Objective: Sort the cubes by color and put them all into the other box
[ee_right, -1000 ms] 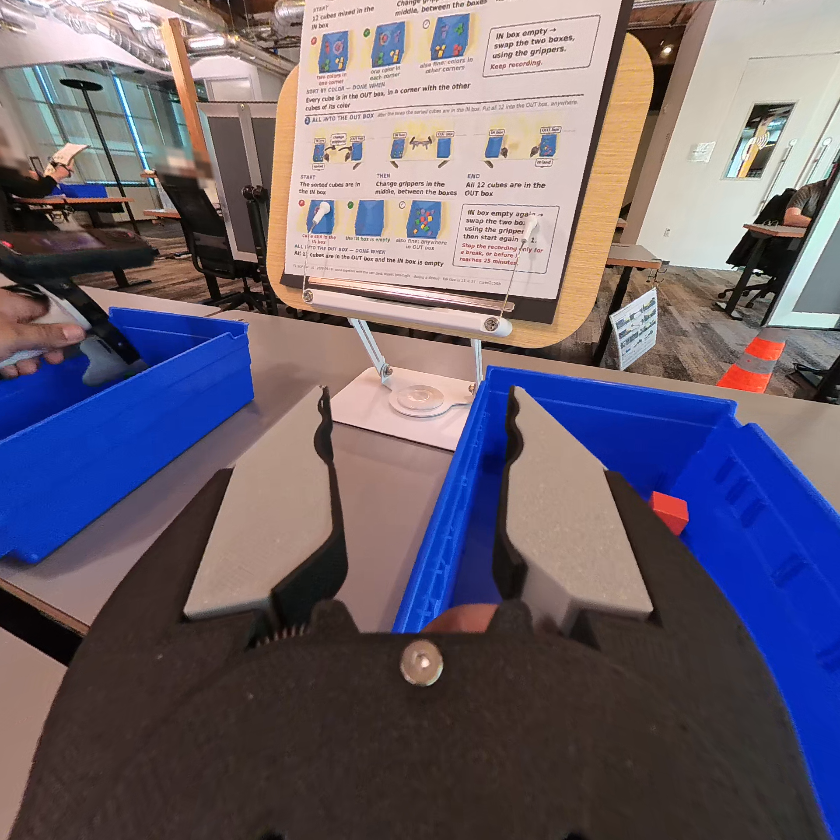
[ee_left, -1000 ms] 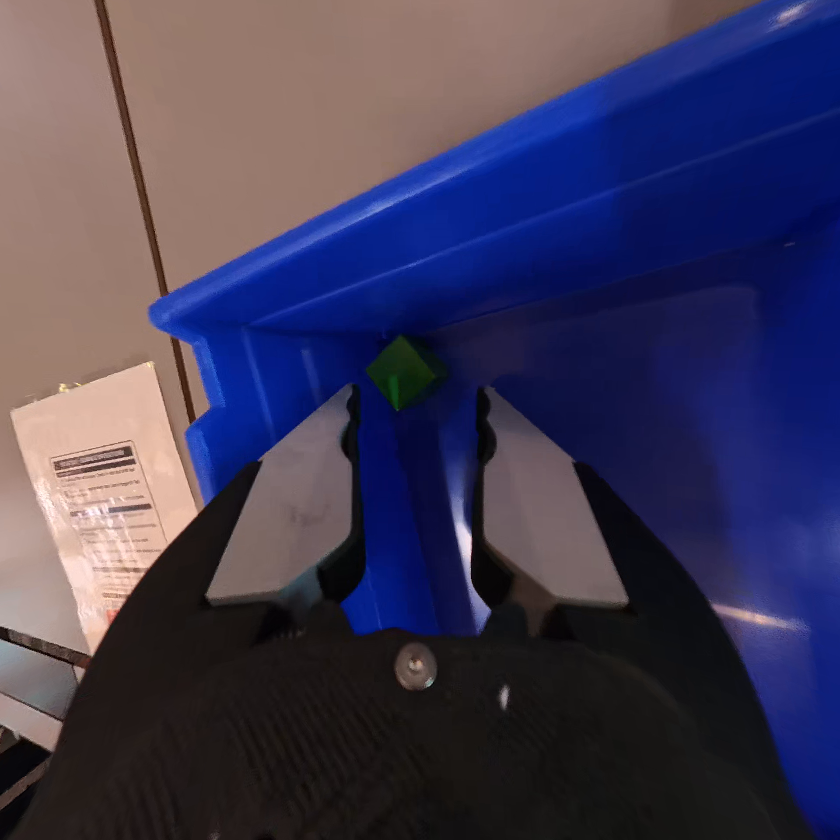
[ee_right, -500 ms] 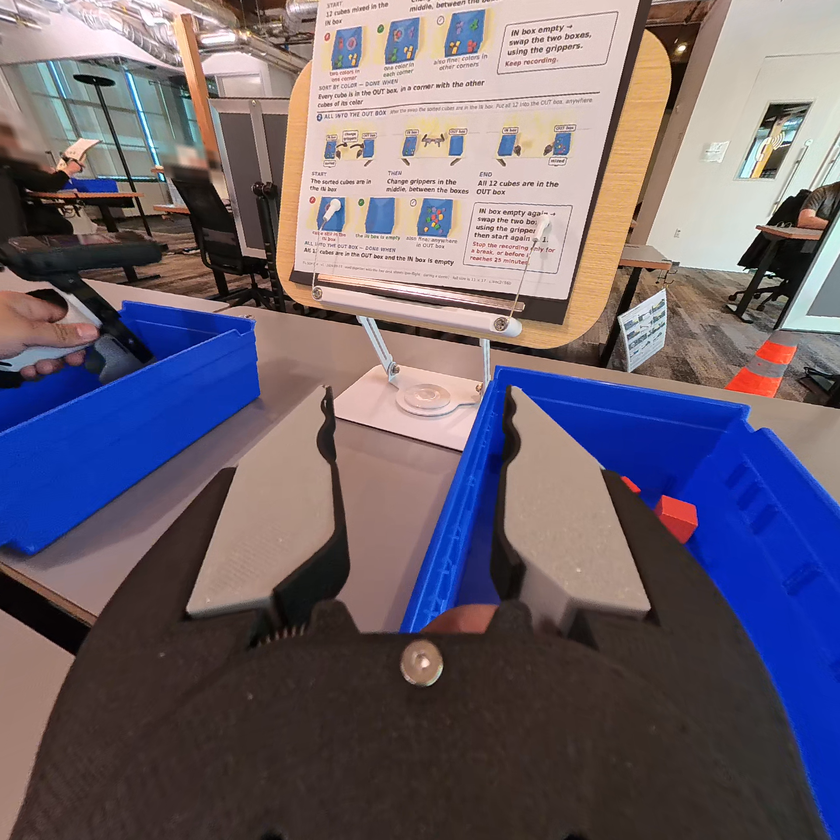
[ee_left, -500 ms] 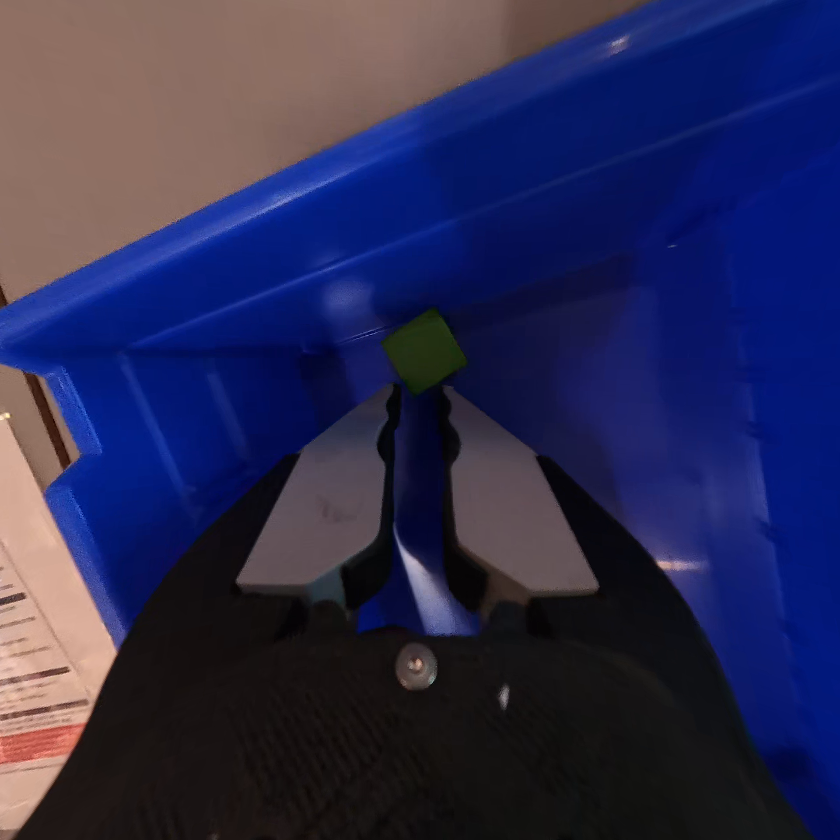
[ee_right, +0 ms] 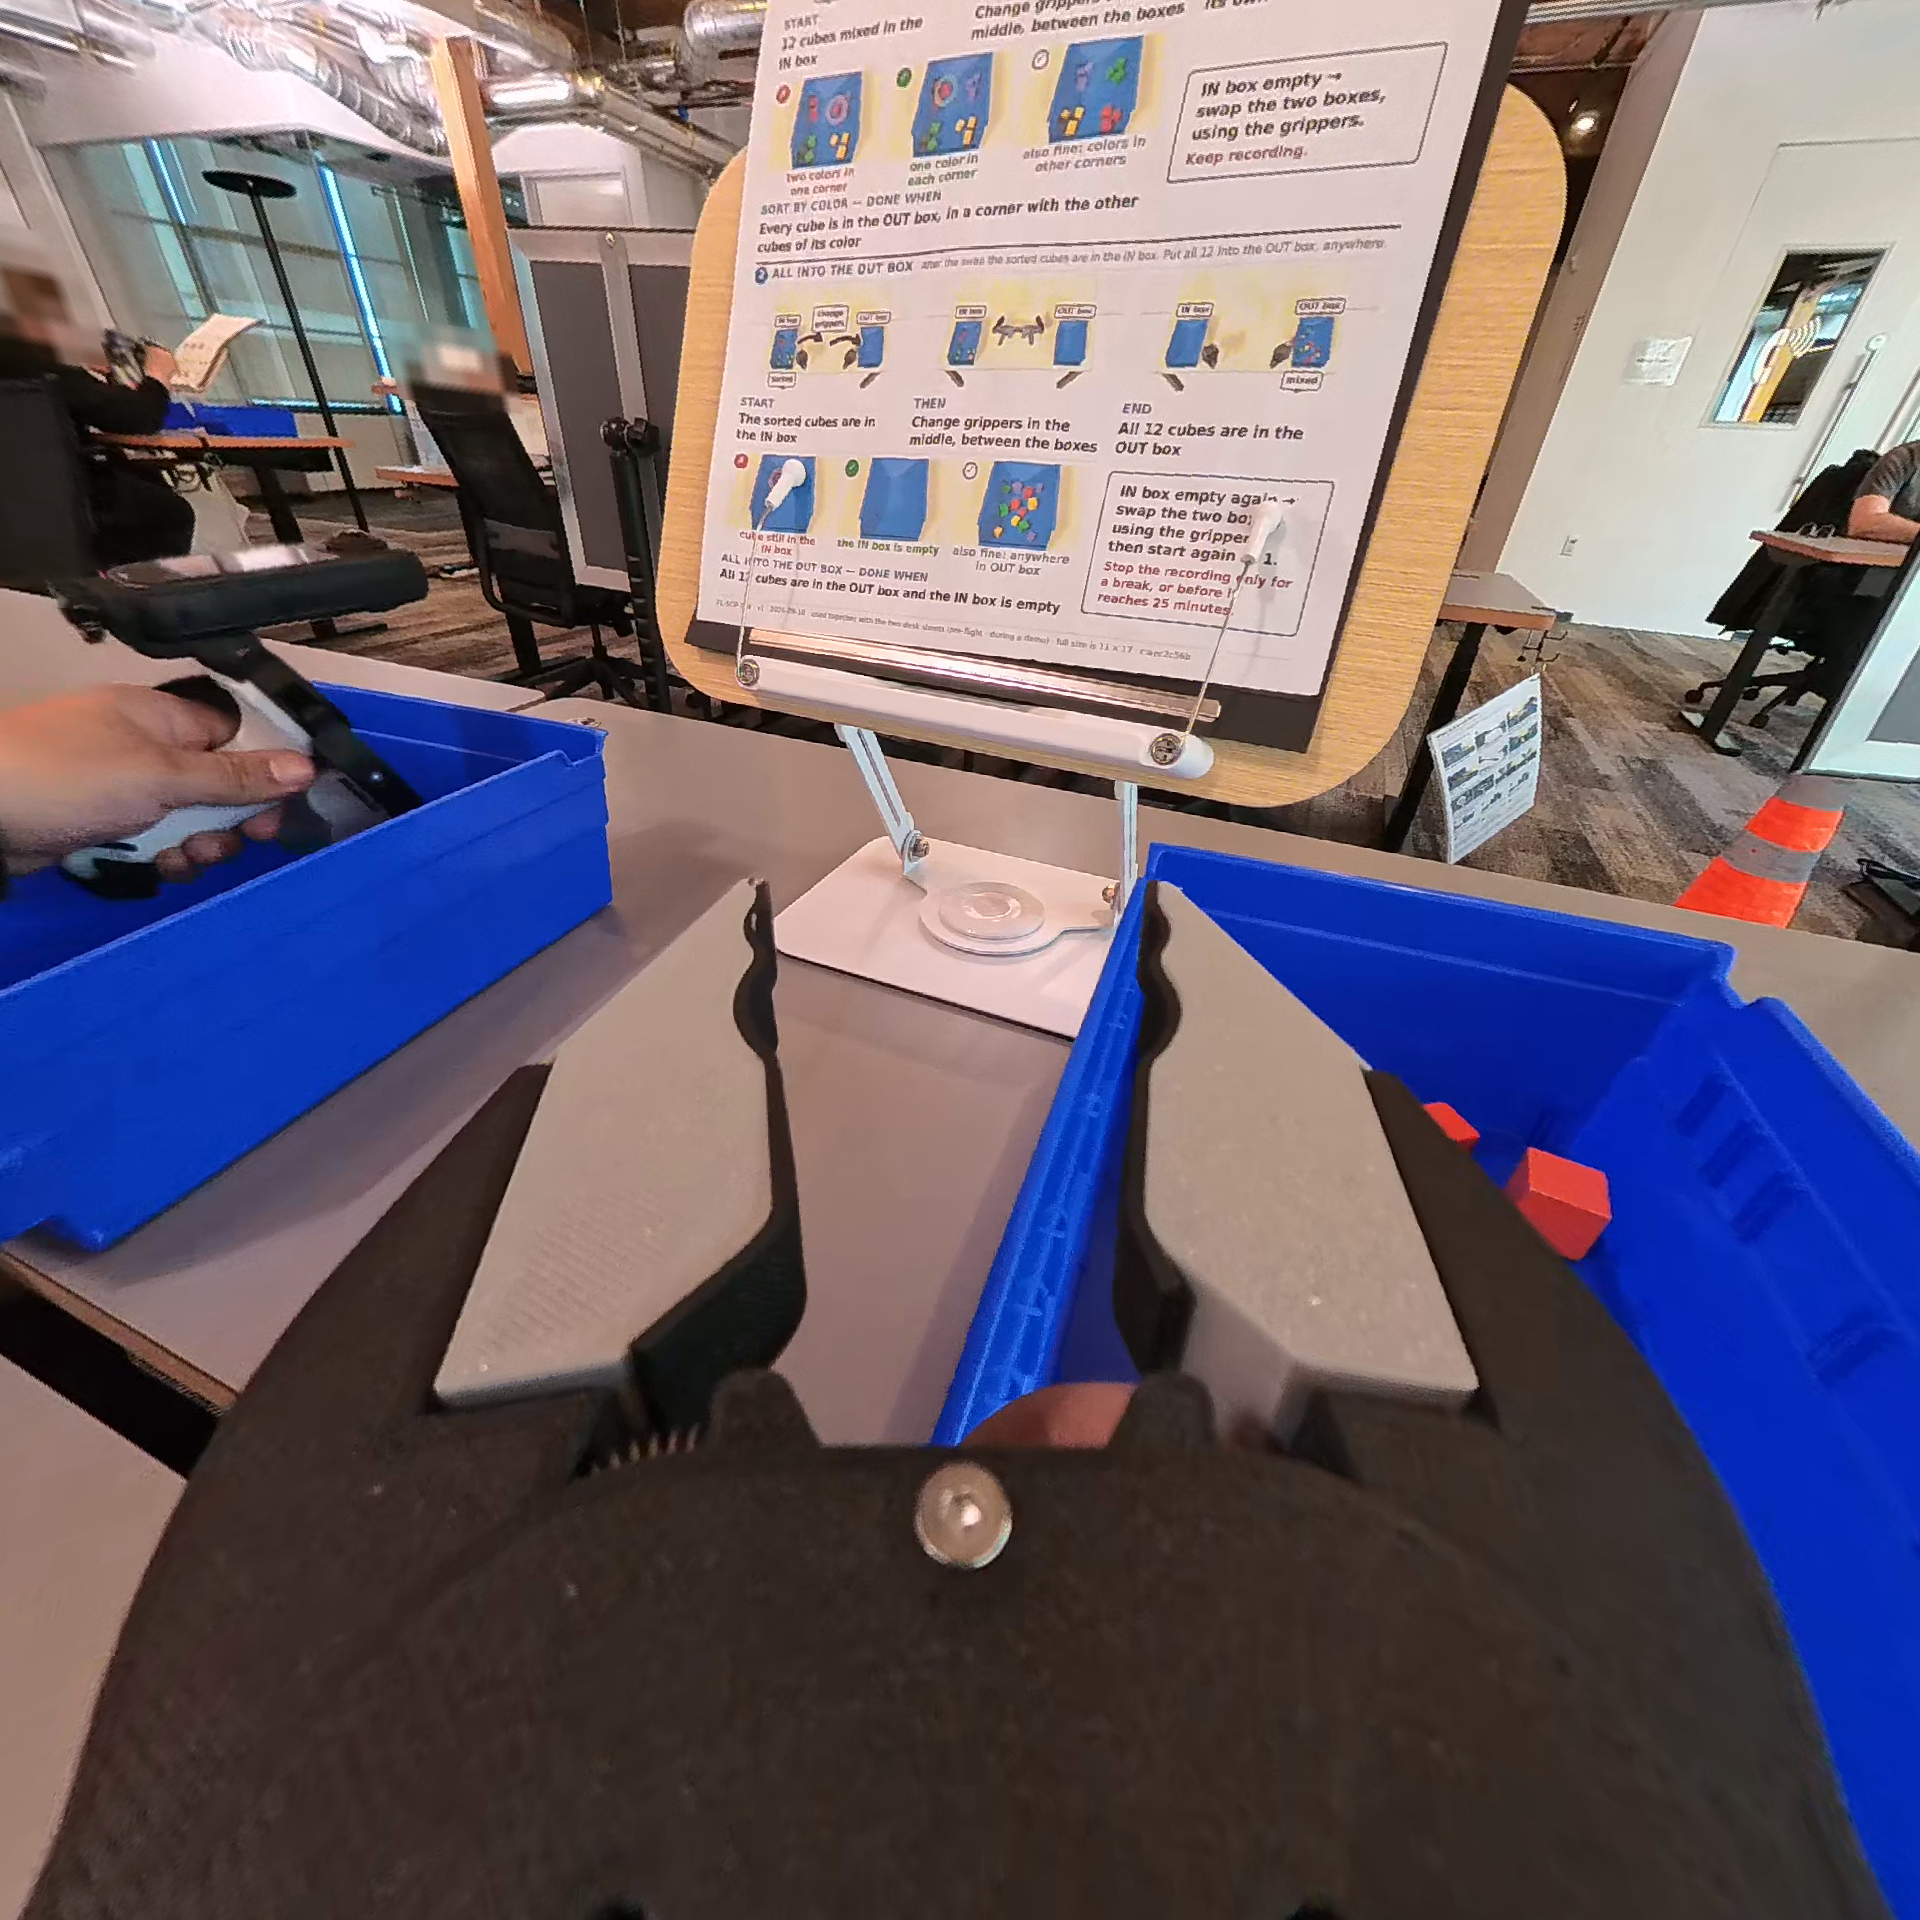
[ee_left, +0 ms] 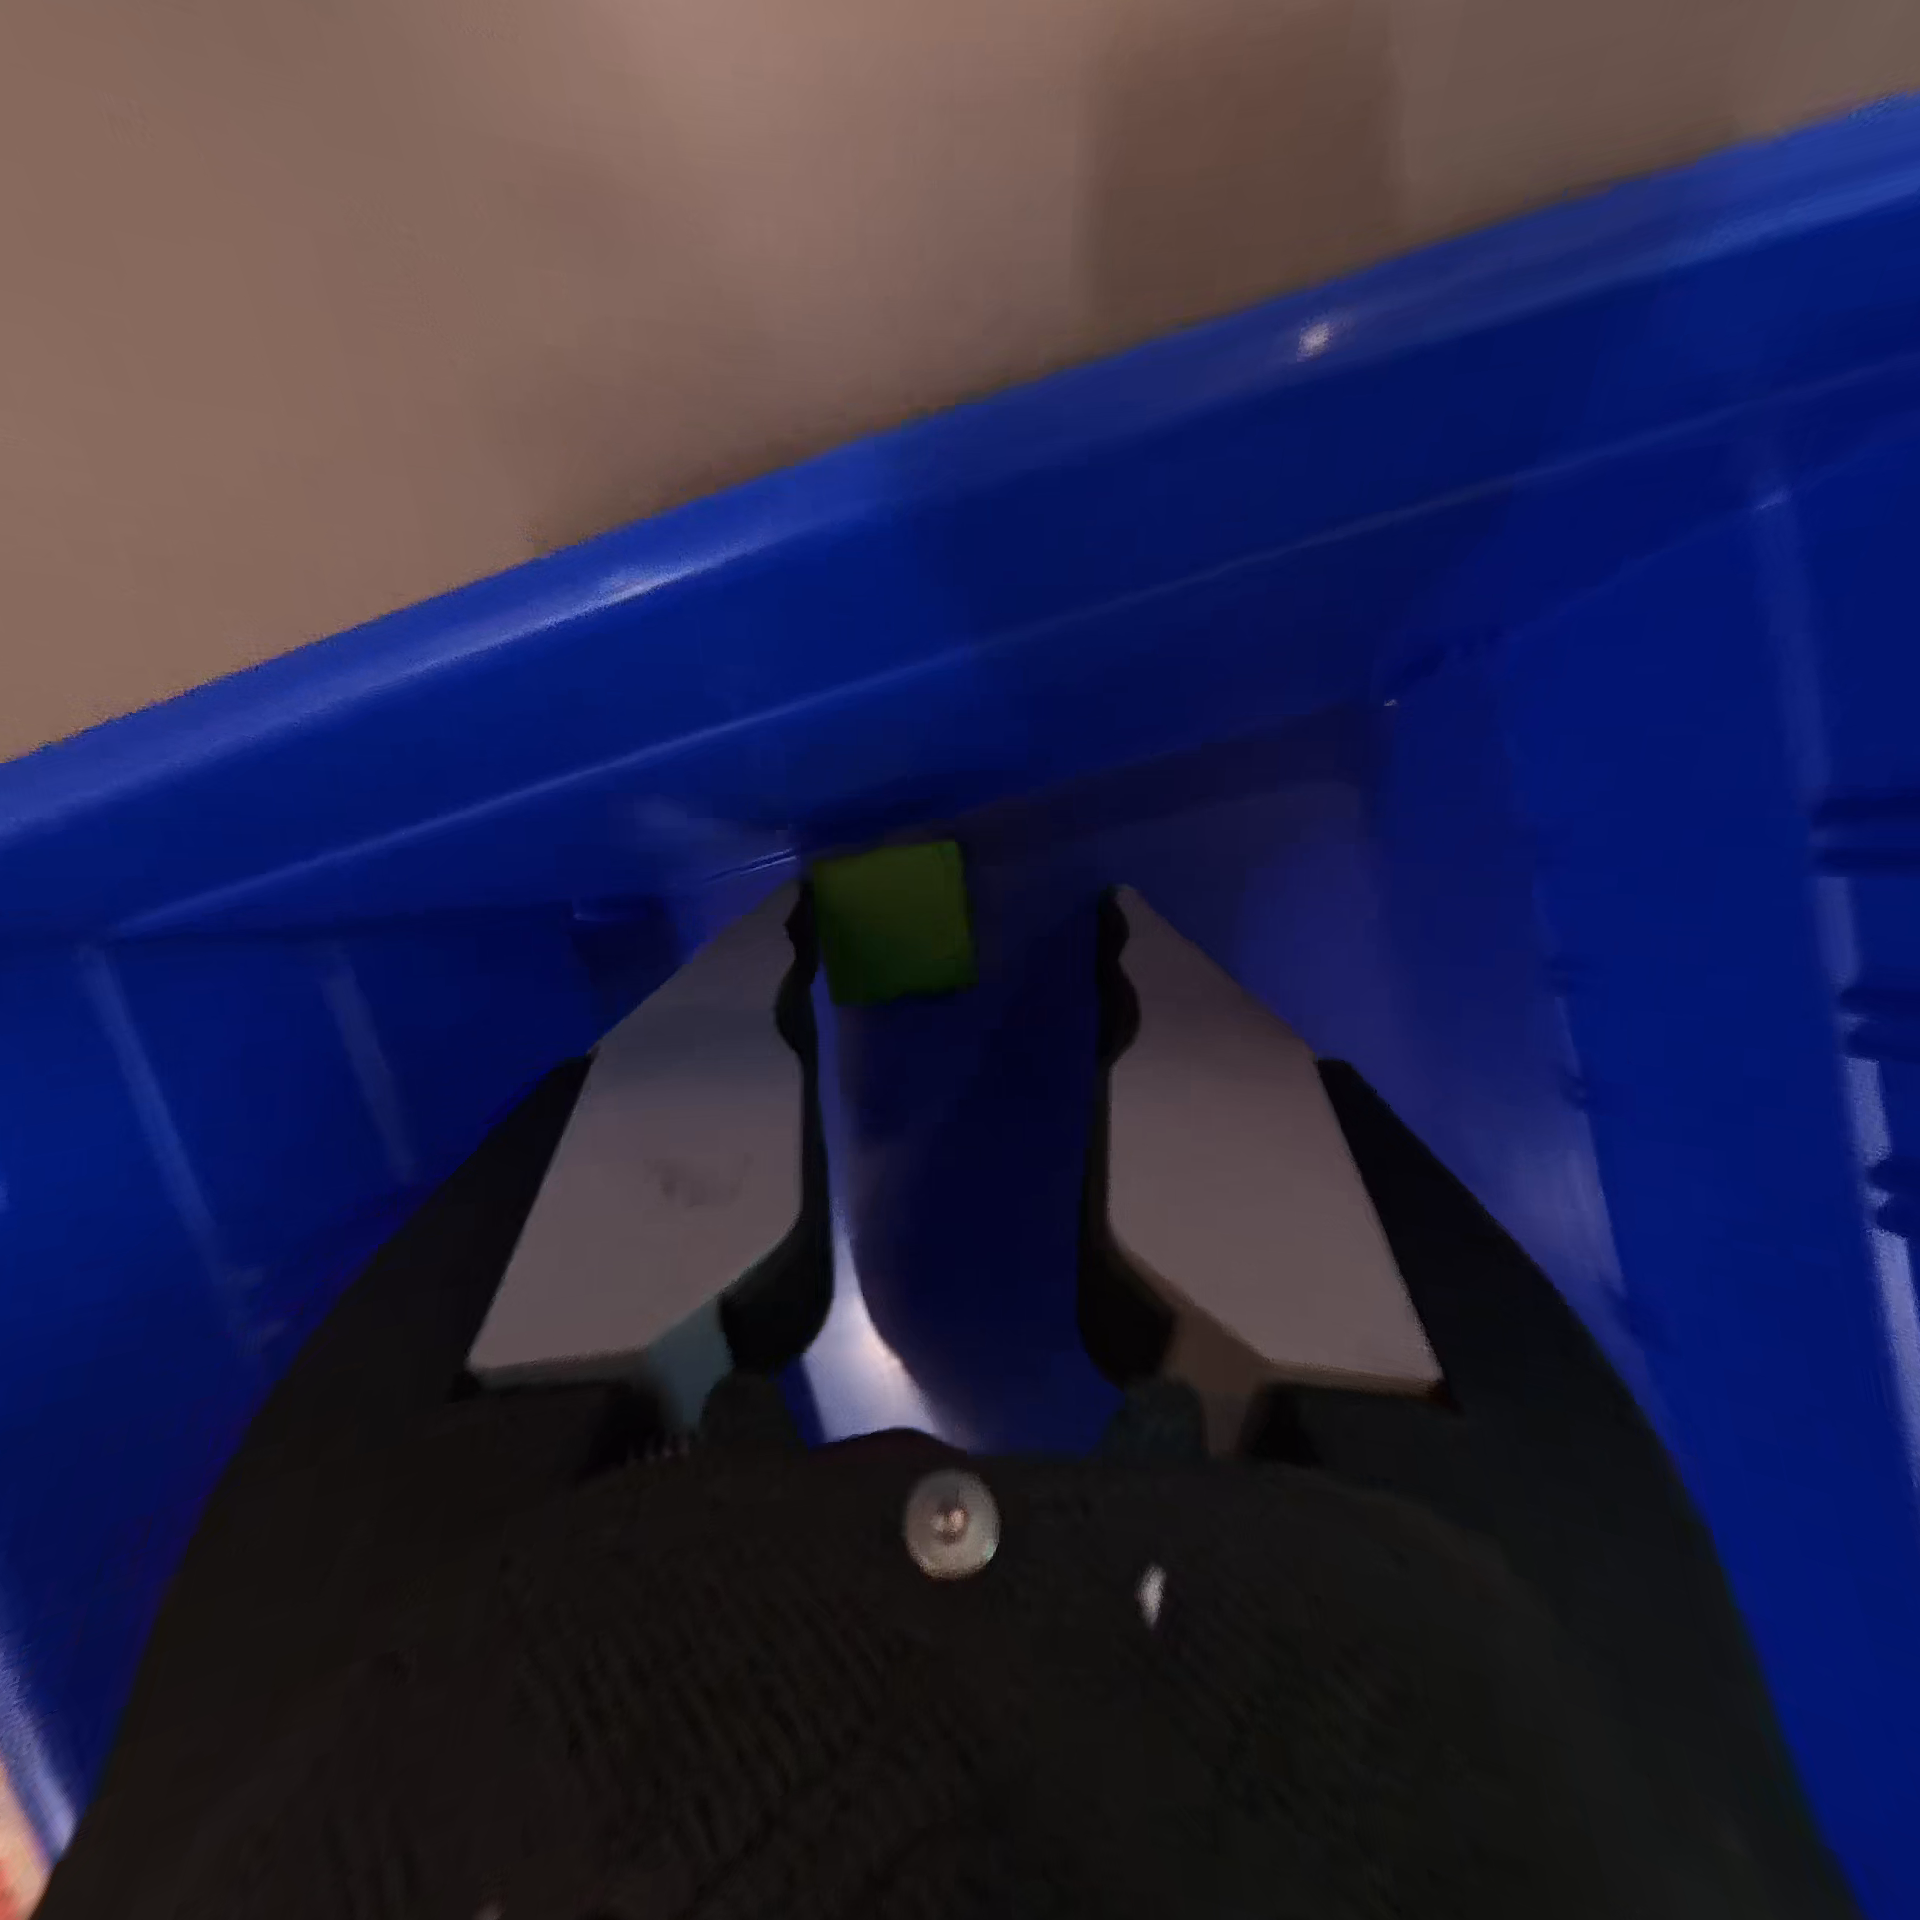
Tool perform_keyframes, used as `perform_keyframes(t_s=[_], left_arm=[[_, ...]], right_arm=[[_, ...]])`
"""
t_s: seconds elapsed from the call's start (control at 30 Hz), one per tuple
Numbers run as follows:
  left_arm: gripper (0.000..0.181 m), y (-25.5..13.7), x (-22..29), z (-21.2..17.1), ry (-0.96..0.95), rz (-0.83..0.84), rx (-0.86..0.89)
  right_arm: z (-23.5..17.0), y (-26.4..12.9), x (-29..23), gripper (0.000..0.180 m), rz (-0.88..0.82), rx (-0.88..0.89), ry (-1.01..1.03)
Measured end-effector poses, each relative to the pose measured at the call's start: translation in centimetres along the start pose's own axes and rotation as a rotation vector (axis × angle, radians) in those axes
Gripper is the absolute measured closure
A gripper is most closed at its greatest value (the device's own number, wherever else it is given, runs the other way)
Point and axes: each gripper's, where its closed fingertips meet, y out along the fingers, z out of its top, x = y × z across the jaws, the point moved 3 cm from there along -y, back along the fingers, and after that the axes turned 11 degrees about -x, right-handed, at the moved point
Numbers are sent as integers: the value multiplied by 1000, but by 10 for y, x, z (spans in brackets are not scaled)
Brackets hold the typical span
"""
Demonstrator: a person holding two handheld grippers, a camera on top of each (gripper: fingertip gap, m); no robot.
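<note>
Just beside the left tongs' (ee_left: 951, 914) left tip — green cube (ee_left: 891, 920), unclamped.

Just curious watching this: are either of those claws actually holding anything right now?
No. The left gripper is open around the green cube, not clamping it; the right gripper is open and empty.

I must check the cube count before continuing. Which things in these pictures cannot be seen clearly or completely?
- Left wrist view: motion blur; whether the left gripper touches the small green cube is unclear.
- Right wrist view: the right gripper and its fingers hide much of the right blue plastic box; one red cube shows, another is half covered.
- Left blue plastic box: its wall hides the contents.
</note>
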Motion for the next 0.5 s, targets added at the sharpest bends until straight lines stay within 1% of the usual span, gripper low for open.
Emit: perform_keyframes(t_s=[0.07,0.13,0.3,0.37,0.5], left_arm=[[154,1,5,2,-35,-63,0],[154,1,2,1,-73,-79,0],[153,-6,6,-4,-61,-162,20],[154,-20,15,-5,-61,-243,73],[154,-69,47,-14,20,-392,256]], right_arm=[[0,0,0,112,-1,1,-2],[-1,0,-1,112,3,-2,-2],[0,0,-3,113,9,0,-8],[0,0,-4,113,14,-2,-9],[-1,1,-7,113,22,-7,-17]])
